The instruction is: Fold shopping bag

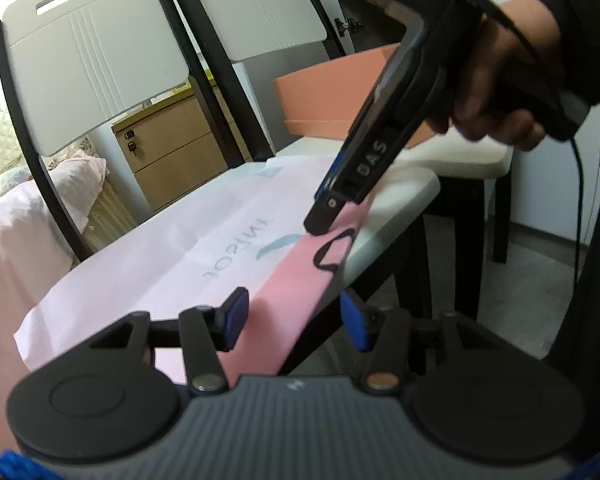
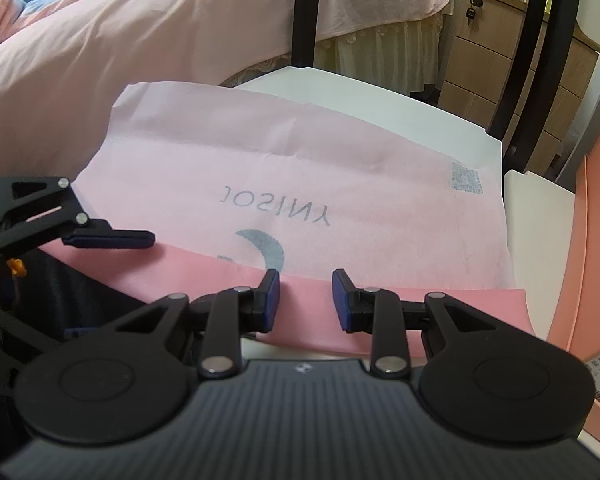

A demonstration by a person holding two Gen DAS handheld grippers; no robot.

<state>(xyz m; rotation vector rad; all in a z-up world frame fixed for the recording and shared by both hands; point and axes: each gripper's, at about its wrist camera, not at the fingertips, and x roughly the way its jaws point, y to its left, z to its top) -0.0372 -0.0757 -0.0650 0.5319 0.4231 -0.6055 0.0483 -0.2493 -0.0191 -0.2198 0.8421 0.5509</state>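
A pale pink paper shopping bag (image 1: 172, 256) (image 2: 300, 168) lies flat on a white chair seat (image 1: 400, 200) (image 2: 380, 108), with grey lettering and a darker pink band (image 1: 296, 276) (image 2: 380, 316) along its near edge. A black cord handle (image 1: 334, 250) lies on the band. My left gripper (image 1: 294, 320) is open, its jaws straddling the band's edge; one of its fingers (image 2: 112, 238) shows in the right wrist view. My right gripper (image 2: 305, 300) is open just above the band; seen from the left, its tip (image 1: 320, 220) rests on the band near the handle.
A second chair with an orange box (image 1: 320, 96) (image 2: 596, 240) stands right beside the seat. A bed with pink covers (image 2: 120, 52) lies beyond the bag. Black chair back posts (image 2: 306, 12) and a wooden drawer unit (image 1: 168, 148) stand behind.
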